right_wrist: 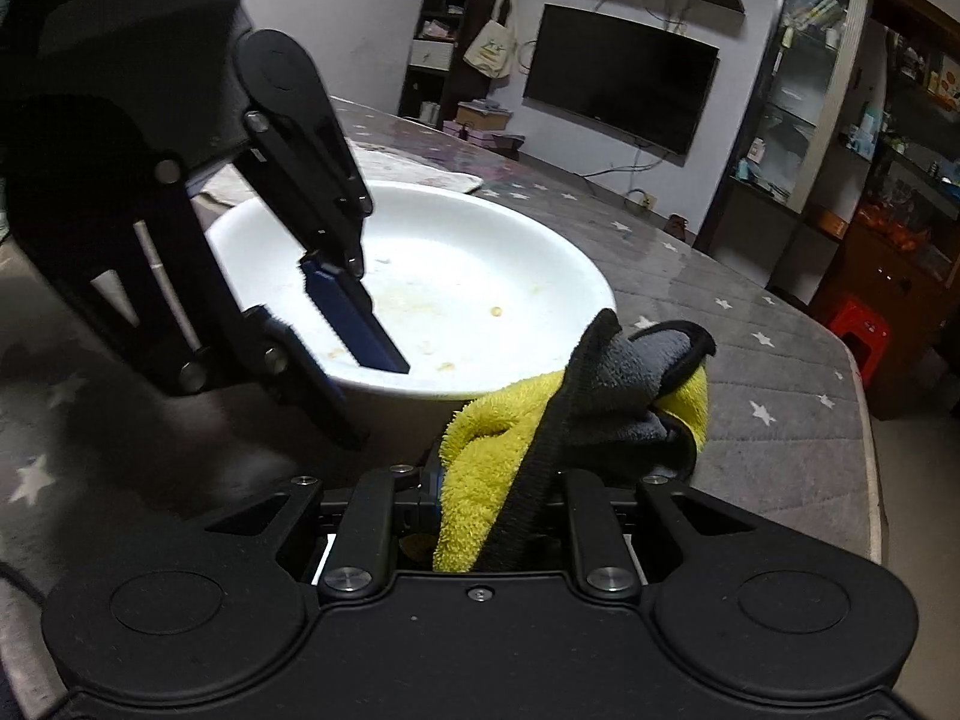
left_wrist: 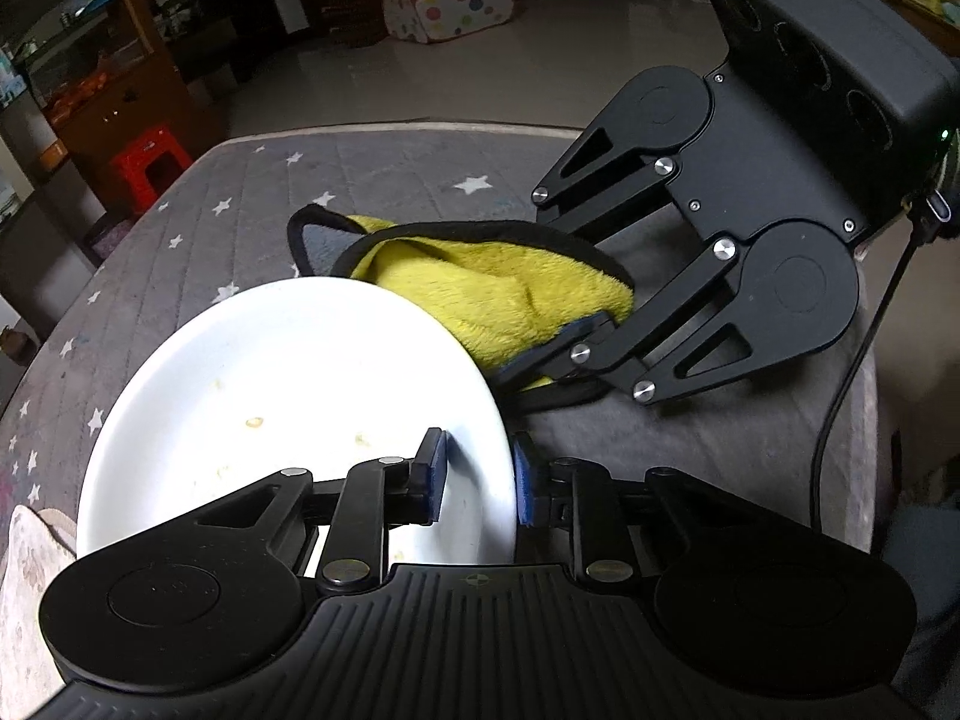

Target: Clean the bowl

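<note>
Bowl: the white bowl (left_wrist: 288,396) stood on the tabletop (left_wrist: 384,180), which wore a grey star-printed cover; yellowish crumbs and smears showed on its inner face.
Left hand-held gripper: the left hand-held gripper (left_wrist: 477,474) was clamped across the near rim, one blue pad inside the wall and one outside.
Right hand-held gripper: the right hand-held gripper (right_wrist: 498,516) was clenched on a bunched cloth (right_wrist: 576,414), yellow on one side, grey on the other, edged in black, held just beside the bowl's outer wall.
Handling, bowl: it looked to me like glazed ceramic, so stiff, fairly heavy, slick and breakable; the rim, pinched wall-between-pads as it was, seemed the only sound hold.
Handling, cloth: soft, light and plush; it would fold under pressure, so a grip well into the bunch suited it.
Risk: a one-sided rim hold could let the bowl tip or slide under rubbing.
</note>
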Available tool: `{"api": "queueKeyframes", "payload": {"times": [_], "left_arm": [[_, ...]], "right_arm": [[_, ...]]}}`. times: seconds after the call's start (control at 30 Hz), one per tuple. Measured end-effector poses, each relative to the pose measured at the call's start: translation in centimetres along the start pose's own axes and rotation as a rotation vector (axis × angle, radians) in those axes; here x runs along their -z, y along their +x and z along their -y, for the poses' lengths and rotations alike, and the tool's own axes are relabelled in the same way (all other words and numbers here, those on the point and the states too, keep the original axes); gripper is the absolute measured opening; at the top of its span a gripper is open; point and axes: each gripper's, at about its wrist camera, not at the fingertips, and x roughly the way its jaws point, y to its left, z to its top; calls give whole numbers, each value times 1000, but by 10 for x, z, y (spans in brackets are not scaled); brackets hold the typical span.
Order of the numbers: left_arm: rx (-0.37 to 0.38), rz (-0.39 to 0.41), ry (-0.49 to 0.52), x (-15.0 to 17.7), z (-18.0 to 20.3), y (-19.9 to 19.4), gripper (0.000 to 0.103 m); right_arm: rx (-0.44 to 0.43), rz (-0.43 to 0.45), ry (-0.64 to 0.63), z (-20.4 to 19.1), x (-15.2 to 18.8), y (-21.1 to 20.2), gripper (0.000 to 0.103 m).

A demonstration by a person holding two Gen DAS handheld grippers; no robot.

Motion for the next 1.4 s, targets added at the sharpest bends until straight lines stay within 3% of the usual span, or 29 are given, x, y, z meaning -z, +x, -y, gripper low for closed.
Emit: {"api": "queueKeyframes", "payload": {"times": [0.87,1.2,1.4], "left_arm": [[4,-7,-40,-6,3,0,24],[-16,-4,-65,-28,1,12,31],[-19,3,-53,-26,3,9,30]], "right_arm": [[31,-3,-20,41,-17,51,19],[27,-1,-13,38,-10,45,19],[20,2,-15,33,-6,35,19]]}}
